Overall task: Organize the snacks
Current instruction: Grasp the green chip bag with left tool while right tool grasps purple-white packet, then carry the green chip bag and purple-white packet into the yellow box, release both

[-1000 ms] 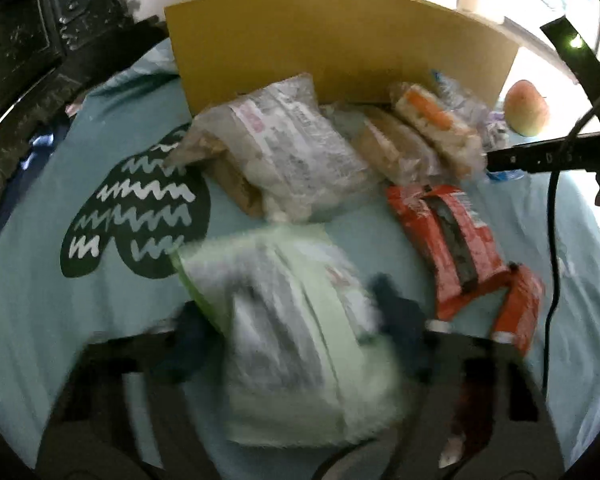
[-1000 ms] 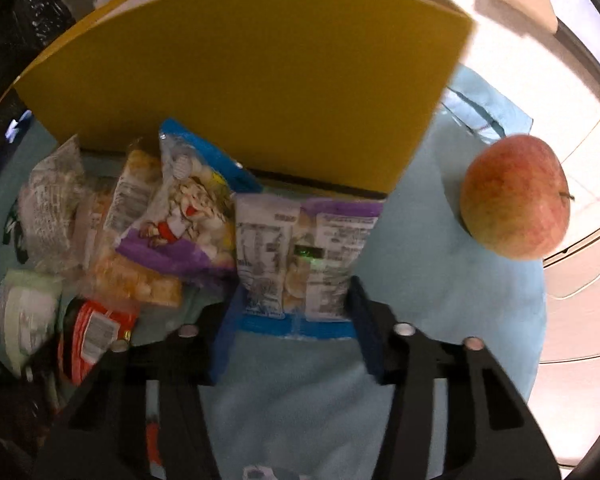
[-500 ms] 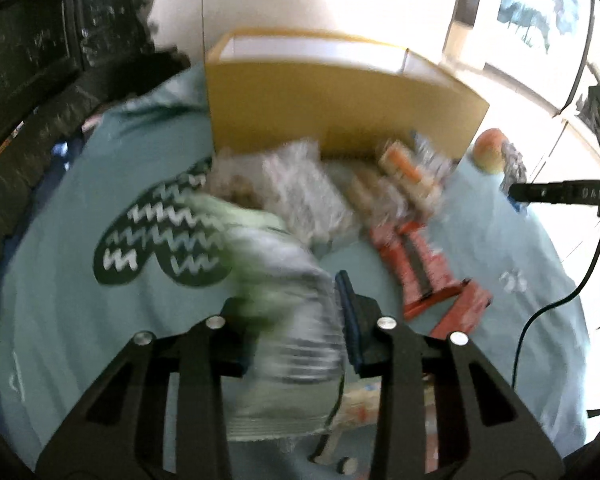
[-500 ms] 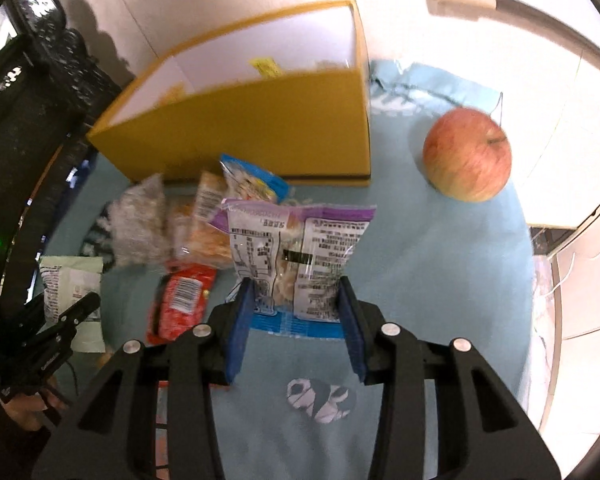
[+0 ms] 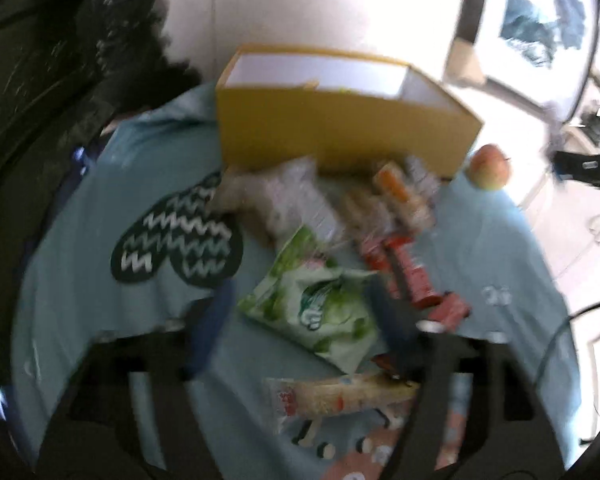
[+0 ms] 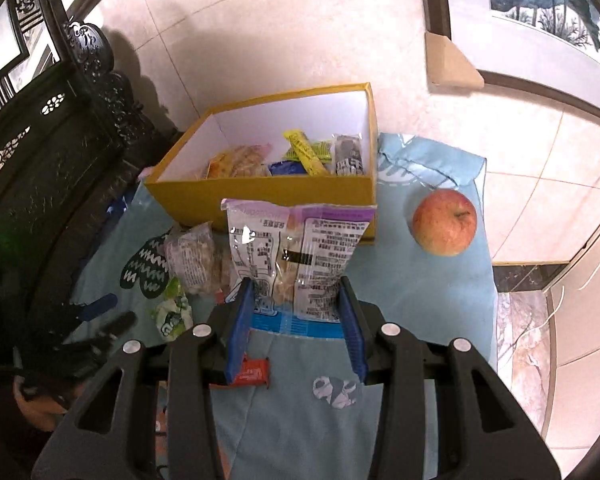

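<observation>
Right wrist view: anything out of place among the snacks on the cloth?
The apple is the odd one: a loose fruit on the blue cloth beside the yellow box, apart from the packets. Nothing looks spilled.

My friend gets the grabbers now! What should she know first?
Right gripper: shut on the purple-topped snack bag, held up in front of the yellow box.
Left gripper: open, with the green snack packet lying loose on the blue cloth between its fingers.
Done: a few snacks are already in the box.
Left: drop the purple-topped bag in, then the green packet, the red wrappers and the clear bags piled against the box front. The apple sits to the box's right.
</observation>
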The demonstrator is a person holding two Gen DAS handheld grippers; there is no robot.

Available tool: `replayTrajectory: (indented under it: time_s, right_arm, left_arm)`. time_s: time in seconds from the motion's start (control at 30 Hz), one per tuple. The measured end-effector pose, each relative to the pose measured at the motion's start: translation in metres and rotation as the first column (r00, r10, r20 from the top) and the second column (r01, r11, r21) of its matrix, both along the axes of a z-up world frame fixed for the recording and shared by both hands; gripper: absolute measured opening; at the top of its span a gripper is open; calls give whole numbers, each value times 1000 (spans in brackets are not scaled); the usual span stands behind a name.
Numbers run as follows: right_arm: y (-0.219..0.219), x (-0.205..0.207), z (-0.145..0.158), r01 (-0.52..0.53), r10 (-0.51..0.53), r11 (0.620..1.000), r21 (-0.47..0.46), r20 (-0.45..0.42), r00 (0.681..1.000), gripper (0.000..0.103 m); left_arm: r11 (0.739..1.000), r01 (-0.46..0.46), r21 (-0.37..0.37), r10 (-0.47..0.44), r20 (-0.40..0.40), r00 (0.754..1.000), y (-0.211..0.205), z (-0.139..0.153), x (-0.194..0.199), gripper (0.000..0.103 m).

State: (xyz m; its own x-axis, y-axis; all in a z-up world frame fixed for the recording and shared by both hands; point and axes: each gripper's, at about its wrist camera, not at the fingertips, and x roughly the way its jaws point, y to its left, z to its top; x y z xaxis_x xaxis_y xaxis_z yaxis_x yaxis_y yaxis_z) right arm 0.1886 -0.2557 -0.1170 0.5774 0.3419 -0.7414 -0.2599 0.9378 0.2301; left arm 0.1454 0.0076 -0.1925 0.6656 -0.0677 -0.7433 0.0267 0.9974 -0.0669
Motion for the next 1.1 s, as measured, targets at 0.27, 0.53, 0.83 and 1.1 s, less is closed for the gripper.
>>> replayTrajectory:
  time_s: [0.27, 0.53, 0.83, 1.1]
  right_arm:
    - [10, -23, -4, -29, 28, 998, -53, -22, 999, 42]
    - [-3, -22, -4, 9, -9, 1000, -20, -16, 1000, 42]
    - [8, -24, 2, -17, 17, 1000, -16, 2, 1000, 42]
    - [7, -29, 47, -21, 18, 999, 25, 119, 993, 42]
  left_arm:
    - [997, 47, 59, -38, -146, 989, -13, -62, 37, 42]
    - [986, 149, -78, -155, -84, 984, 4, -30, 13, 17]
    - [984, 113, -137, -110, 29, 993, 18, 7, 3, 16]
    - [973, 130, -190, -83, 241, 967, 12, 94, -6, 16]
